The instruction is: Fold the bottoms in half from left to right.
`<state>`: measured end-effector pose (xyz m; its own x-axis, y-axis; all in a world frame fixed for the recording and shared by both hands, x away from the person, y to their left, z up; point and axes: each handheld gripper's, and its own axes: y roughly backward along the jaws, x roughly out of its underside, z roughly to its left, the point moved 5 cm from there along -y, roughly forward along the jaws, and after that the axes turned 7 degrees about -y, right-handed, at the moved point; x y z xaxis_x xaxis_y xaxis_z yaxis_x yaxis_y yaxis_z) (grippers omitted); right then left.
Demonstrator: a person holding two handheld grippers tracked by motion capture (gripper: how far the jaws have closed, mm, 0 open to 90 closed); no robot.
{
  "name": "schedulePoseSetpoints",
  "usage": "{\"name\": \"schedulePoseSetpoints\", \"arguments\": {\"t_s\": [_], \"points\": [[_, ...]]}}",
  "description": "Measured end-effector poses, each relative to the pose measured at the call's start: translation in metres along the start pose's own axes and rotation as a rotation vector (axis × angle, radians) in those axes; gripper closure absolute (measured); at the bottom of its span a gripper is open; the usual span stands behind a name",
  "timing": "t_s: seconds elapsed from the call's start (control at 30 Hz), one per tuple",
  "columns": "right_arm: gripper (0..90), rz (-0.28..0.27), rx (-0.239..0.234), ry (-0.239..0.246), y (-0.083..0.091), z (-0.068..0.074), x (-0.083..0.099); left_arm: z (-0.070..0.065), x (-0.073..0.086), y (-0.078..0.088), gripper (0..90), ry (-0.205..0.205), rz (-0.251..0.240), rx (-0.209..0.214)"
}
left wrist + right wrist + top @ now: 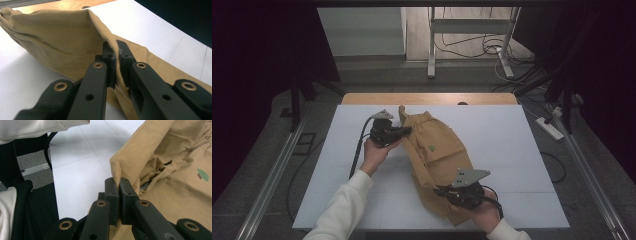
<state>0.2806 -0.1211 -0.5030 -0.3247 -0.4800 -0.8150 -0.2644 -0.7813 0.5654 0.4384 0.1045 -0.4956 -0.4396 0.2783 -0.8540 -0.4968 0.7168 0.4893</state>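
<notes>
High view: a tan garment (434, 160), apparently a small pair of shorts with a gathered waistband and a small green tree print (431, 147), was seen lying lengthwise across the middle of the white tabletop (512, 150), its waistband toward the far edge and its hem toward the person. The left hand-held gripper (404, 131) was held at the garment's far left edge, just below the waistband, and the right hand-held gripper (441, 190) at its near end. Opposite ends appear to have been taken so that the cloth could be lifted and spread or folded without bunching; this is a judgement from the arrangement alone.

Left gripper view: the jaws of the left hand-held gripper (115, 53) were pressed together on a raised fold of the garment (62, 42), the cloth being pinched between them and tented upward from the tabletop (22, 75).

Right gripper view: the right hand-held gripper (119, 183) was likewise clamped tight, with a doubled corner of the garment (162, 157) caught between its jaws. A white sleeve (32, 128) was visible at the upper left.
</notes>
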Motion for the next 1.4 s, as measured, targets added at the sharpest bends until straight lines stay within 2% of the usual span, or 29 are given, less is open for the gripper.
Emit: {"name": "schedulePoseSetpoints", "arguments": {"t_s": [0.43,0.93,1.4], "points": [[86.3,-0.011,0.019,-0.005,0.010,-0.003,0.002,-0.003,-0.001,-0.009,86.0,-0.002,0.012,0.012],[86.2,-0.043,0.051,-0.028,0.030,-0.010,0.005,-0.011,-0.011,-0.024,85.8,-0.004,0.033,0.026],[86.3,-0.050,0.074,-0.045,0.039,-0.015,0.008,-0.015,-0.019,-0.034,85.6,-0.001,0.038,0.032]]}}
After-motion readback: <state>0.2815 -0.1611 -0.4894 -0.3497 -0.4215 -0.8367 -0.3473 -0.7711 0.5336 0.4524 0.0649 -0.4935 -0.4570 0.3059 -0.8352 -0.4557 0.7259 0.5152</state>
